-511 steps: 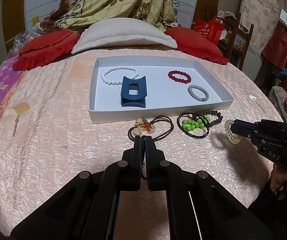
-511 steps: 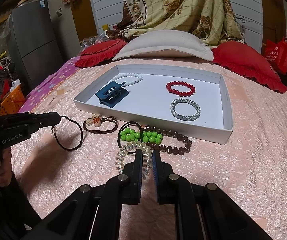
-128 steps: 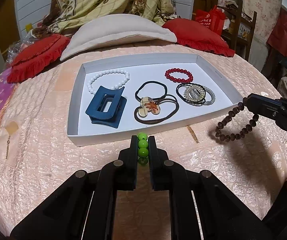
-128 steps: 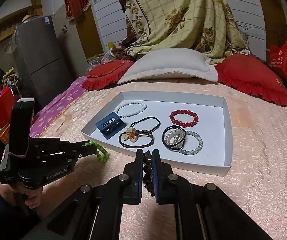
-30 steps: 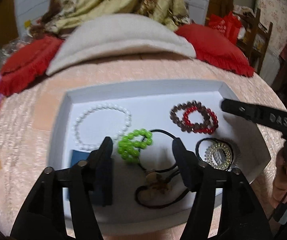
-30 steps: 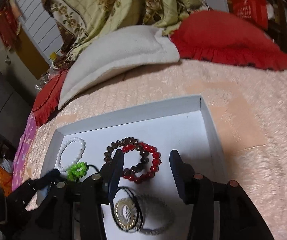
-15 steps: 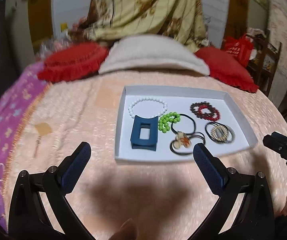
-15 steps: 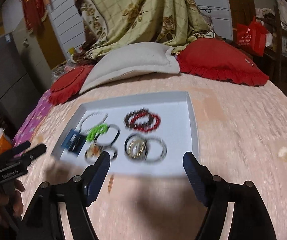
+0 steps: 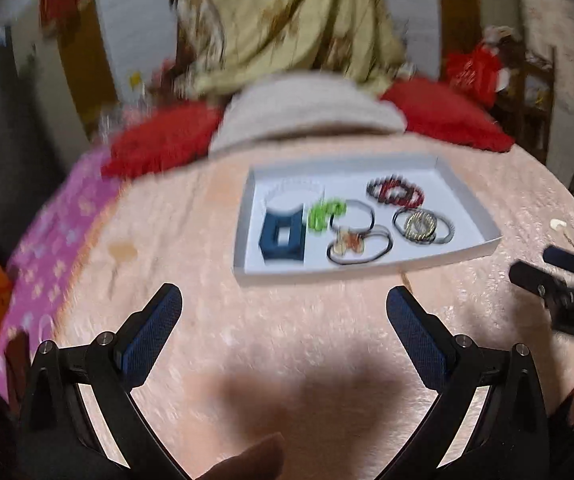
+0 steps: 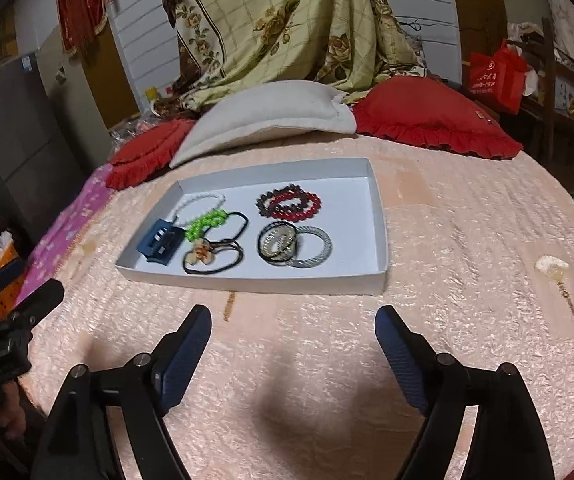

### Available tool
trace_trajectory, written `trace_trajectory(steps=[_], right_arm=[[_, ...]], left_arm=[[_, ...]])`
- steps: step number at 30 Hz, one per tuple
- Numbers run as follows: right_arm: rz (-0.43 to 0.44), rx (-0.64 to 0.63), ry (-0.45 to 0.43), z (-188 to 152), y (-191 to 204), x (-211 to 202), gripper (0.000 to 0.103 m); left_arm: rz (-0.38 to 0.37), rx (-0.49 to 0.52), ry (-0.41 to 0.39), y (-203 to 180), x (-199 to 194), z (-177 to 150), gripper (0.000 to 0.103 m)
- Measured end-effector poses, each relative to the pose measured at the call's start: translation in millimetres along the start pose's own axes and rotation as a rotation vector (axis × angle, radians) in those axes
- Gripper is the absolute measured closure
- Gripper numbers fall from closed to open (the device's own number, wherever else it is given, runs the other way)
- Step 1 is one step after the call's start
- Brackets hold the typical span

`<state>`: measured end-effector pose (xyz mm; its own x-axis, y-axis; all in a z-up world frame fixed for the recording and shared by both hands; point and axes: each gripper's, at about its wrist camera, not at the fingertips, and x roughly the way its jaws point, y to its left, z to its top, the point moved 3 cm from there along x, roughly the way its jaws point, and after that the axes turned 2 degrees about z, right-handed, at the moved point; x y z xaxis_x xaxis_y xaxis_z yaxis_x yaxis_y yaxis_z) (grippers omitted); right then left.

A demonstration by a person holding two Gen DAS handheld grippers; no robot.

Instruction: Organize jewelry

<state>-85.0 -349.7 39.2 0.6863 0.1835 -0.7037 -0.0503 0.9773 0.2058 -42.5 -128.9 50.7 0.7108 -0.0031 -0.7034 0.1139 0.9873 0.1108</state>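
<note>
A shallow white tray (image 10: 375,216) lies on the pink bedspread and also shows in the left wrist view (image 9: 467,200). In it lie a blue hair claw (image 10: 159,242), a white bead bracelet (image 10: 203,202), a green bead bracelet (image 10: 207,222), a black cord with an amber pendant (image 10: 203,256), a brown and a red bead bracelet (image 10: 291,202), and a spiral hair tie on a grey bangle (image 10: 287,244). My left gripper (image 9: 283,312) is open and empty, well short of the tray. My right gripper (image 10: 291,332) is open and empty, near the tray's front wall.
A beige pillow (image 10: 271,116) and red cushions (image 10: 431,120) lie behind the tray. A small pale trinket (image 10: 551,268) lies on the bedspread at the right. A purple sheet (image 9: 59,240) borders the bed's left edge. The left wrist view is blurred.
Both grippers have drawn back from the tray with their jaws wide open. All the jewelry now lies in the tray; 4.3 s ago each gripper held a bracelet.
</note>
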Motion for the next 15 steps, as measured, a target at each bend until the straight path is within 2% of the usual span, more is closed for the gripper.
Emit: trace_trajectory(steps=[2, 5, 7, 11, 15], right_arm=[[-0.006, -0.003, 0.004, 0, 0, 1, 0.021], [-0.020, -0.028, 0.013, -2, 4, 3, 0.021], [-0.038, -0.053, 0.023, -4, 6, 6, 0.021], [-0.061, -0.078, 0.037, -7, 7, 10, 0.021], [-0.088, -0.104, 0.045, -9, 11, 15, 0.021]], left_arm=[[-0.036, -0.050, 0.017, 2, 6, 11, 0.001], [-0.035, -0.049, -0.011, 2, 14, 17, 0.001], [-0.028, -0.051, -0.005, 4, 25, 8, 0.001], [-0.017, -0.029, 0.119, 0, 53, -21, 0.001], [-0.041, 0.032, 0.079, -16, 41, -27, 0.001]])
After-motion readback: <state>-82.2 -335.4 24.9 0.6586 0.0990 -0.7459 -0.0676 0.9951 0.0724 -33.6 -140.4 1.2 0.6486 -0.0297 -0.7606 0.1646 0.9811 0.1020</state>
